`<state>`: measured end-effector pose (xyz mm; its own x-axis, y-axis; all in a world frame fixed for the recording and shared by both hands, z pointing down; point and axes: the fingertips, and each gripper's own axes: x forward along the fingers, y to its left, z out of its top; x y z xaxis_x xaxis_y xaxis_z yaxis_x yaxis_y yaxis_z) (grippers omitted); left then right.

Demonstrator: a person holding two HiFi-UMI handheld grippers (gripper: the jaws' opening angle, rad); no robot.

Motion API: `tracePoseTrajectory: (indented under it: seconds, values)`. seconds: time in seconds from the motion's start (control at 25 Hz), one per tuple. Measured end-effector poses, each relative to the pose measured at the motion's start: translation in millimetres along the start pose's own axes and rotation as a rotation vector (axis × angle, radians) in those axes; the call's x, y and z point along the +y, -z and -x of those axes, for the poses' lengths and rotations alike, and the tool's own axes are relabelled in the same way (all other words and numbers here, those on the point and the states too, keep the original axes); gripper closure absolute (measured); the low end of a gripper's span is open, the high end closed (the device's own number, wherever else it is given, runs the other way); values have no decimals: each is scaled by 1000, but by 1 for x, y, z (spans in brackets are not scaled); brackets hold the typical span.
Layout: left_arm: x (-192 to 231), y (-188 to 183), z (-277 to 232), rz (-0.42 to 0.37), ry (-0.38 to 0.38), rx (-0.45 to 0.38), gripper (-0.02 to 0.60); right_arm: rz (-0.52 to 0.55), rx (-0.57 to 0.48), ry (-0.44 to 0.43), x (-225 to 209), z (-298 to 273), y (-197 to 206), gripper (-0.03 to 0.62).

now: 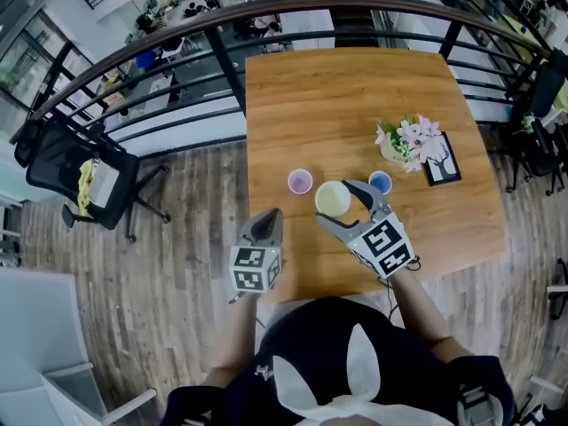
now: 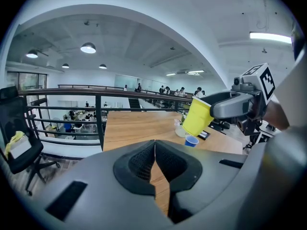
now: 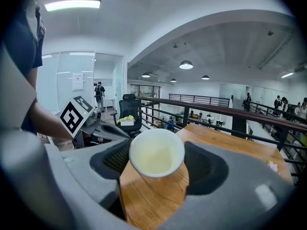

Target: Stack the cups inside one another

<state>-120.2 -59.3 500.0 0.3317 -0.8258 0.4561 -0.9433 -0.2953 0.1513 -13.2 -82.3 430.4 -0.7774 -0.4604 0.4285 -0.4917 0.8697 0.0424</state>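
Head view: the right gripper [image 1: 338, 204] grasps the yellow cup [image 1: 332, 197], lifted over the wooden table [image 1: 355, 96] between the purple cup [image 1: 300, 181] and the blue cup [image 1: 380, 183]. The left gripper [image 1: 266, 226] is clenched on nothing. The held cup looks tilted, so levelling it and centring the rims before nesting seems wise. Neither gripper view shows the purple cup.
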Motion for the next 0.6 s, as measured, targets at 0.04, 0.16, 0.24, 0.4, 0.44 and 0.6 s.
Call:
tracePoseTrajectory:
  seconds: [0.04,0.16,0.24,0.4,0.44,0.6]
  values:
    - [1,0,-1,-1,0,1,561,2,-2,-5,-1,-4,-1,243]
    - [8,1,-4,2,-4,-1,562,14,-5,-20,-4,-20,-6,243]
    - [15,0,-7,9,-10,-3,561,24,-6,-29,-7,-31,-11,243]
    - [25,-1,-15,19,-16,-3,561,41,-5,-43,-16,-50,-18,243]
    - [26,-1,-17,19,-16,-3,561,43,-10,-46,-18,-55,-20,243]
    - [31,-5,-25,11,-8,-7,561,46,-20,-53,-26,-75,-27,243]
